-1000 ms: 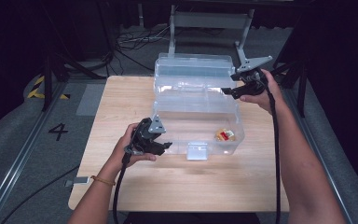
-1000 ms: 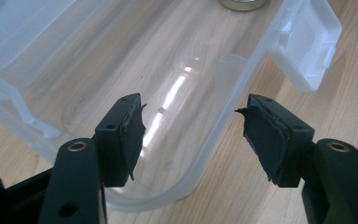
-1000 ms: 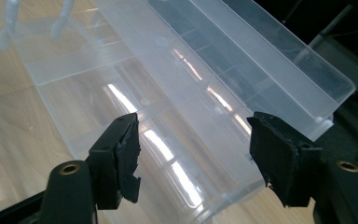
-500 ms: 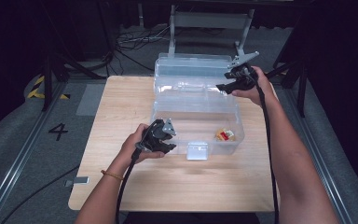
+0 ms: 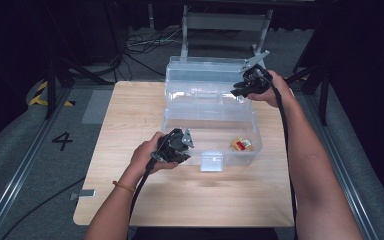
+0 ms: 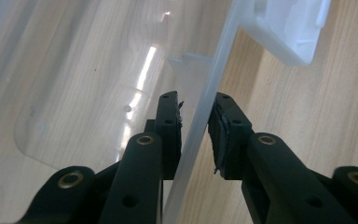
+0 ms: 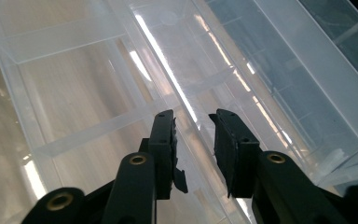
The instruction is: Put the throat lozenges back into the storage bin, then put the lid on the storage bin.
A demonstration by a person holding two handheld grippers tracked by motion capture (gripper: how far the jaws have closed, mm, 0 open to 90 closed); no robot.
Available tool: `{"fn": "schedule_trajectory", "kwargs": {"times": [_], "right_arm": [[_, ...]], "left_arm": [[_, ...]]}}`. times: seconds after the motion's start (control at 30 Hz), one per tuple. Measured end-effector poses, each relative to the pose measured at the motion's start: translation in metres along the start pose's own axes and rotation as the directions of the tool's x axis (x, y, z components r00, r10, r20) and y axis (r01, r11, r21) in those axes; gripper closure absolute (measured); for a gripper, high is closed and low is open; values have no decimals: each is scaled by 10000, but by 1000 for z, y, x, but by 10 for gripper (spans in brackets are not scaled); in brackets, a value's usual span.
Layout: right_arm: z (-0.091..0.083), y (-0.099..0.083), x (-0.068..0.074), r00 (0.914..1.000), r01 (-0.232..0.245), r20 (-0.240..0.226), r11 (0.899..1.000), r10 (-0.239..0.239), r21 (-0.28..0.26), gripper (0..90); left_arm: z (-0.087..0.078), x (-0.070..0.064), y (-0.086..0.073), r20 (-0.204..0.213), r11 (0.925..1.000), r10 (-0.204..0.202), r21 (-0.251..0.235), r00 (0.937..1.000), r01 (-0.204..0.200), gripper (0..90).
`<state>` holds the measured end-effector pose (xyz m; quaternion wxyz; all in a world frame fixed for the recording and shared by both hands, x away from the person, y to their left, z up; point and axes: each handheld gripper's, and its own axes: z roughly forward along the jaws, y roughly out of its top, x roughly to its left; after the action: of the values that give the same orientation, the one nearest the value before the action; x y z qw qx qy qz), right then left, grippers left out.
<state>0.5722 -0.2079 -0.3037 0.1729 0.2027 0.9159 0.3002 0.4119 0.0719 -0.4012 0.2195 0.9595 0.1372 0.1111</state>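
Left gripper (image 6: 195, 128) jaws astride clear box (image 5: 207, 107) wall, seemingly unclamped

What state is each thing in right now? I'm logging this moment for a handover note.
clear plastic box: open, lid raised at the back.
lid: upright, right gripper at its right edge.
latch: hanging unfastened on the front wall.
small red and yellow item: lying inside the box, front right.
left gripper: jaws either side of the box's front wall, a small gap showing.
right gripper: open, jaws astride the lid's rim.
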Motion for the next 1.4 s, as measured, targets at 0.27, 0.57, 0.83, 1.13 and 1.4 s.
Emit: {"fn": "schedule_trajectory", "kwargs": {"times": [0.27, 0.57, 0.83, 1.13, 1.4], "right_arm": [[0, 9, -2, 9988, 372, -336, 9977, -353, 560, 749], [1, 24, 6, 9926, 1203, -88, 9741, -1209, 1914, 785], [2, 31, 12, 9834, 1749, 34, 9530, -1813, 2474, 802], [1, 33, 20, 9712, 2239, 175, 9347, -2378, 2761, 817], [-2, 32, 26, 9629, 2524, 254, 9295, -2688, 2691, 833]], "left_arm": [[5, -3, 5, -164, 9990, 22, 454, 9999, -15, 725], [5, -2, 6, -124, 9981, -43, 619, 9999, 51, 728], [6, -2, 7, -60, 9978, -274, 597, 9996, 277, 723], [6, -2, 6, -68, 9978, -327, 573, 9994, 330, 721], [6, -2, 7, 5, 9976, -393, 565, 9992, 392, 713]]}}
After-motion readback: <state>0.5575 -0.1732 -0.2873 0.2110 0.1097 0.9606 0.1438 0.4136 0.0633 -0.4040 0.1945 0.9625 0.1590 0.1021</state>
